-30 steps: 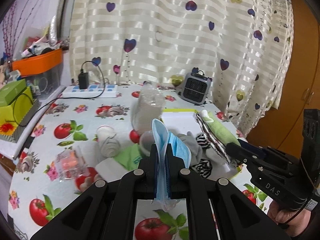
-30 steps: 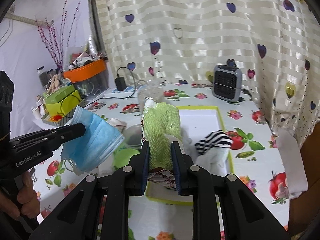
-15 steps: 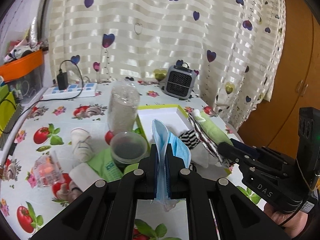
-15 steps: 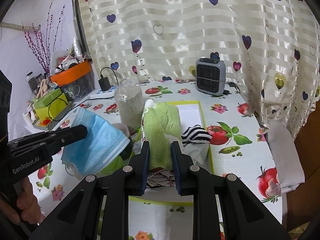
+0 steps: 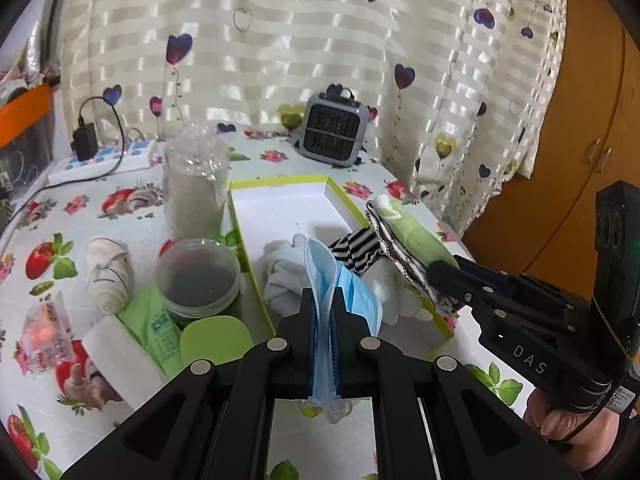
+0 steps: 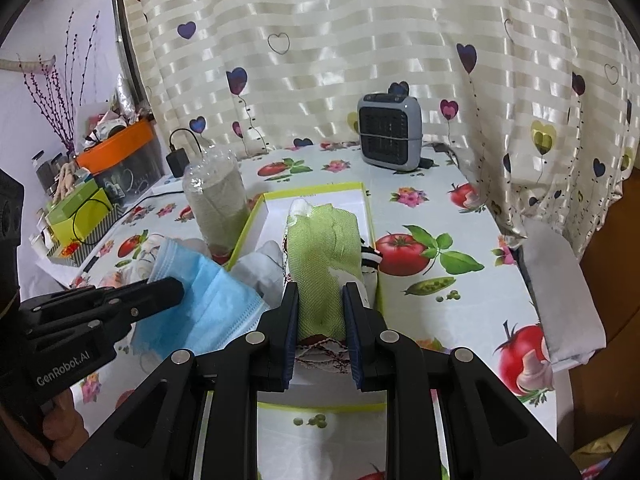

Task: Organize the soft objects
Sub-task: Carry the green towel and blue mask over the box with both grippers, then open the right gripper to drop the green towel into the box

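Note:
My left gripper is shut on a blue face mask and holds it above the near end of a white tray with a lime-green rim. The mask also shows in the right wrist view. My right gripper is shut on a green mesh cloth with patterned trim, held over the same tray; the cloth also shows in the left wrist view. A white sock and a black-and-white striped sock lie in the tray.
Left of the tray stand a tall clear plastic container, a round lidded tub, a rolled white sock, a green packet and a small wrapped packet. A grey heater and a power strip are at the back.
Both grippers have moved forward and to the right with their loads, closing on the tray. Their grips have not changed.

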A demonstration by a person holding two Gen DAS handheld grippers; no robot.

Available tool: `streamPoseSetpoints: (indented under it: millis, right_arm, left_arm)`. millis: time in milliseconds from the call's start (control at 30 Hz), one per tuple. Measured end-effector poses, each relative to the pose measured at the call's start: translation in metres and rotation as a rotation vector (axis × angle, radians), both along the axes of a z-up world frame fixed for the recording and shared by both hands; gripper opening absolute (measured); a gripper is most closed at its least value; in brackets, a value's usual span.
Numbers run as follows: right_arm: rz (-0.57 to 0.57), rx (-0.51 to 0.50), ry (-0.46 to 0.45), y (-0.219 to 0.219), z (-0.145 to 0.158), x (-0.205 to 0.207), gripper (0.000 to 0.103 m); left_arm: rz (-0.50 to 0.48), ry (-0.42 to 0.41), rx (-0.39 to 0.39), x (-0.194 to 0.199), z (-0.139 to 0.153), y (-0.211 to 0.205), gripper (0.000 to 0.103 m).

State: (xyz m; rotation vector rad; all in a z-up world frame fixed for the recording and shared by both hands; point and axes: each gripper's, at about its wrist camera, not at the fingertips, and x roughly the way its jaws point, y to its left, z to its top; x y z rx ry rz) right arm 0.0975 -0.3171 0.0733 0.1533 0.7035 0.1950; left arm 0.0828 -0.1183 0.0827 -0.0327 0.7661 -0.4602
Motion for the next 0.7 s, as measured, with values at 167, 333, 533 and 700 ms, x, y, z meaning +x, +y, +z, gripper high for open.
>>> streamPoseSetpoints:
  millis: [167,333,533,700]
  right_arm:
    - [-0.005,-0.002,0.003,-0.002,-0.001,0.022,0.022]
    - [0.024,-0.016,0.002,0.009,0.0,0.051,0.022]
    - [0.102,0.033,0.049,0.015,-0.018,0.093,0.026]
    - [0.129,0.064,0.004,0.009,-0.01,0.089,0.03]
  left_arm:
    - [0.006,0.006,0.008,0.011,-0.004,-0.005,0.006]
    - [0.011,0.01,0.005,0.02,-0.005,-0.008,0.006]
    - [0.022,0.028,0.002,0.034,-0.009,-0.01,0.006]
    - [0.022,0.027,-0.01,0.043,-0.007,-0.015,0.006]
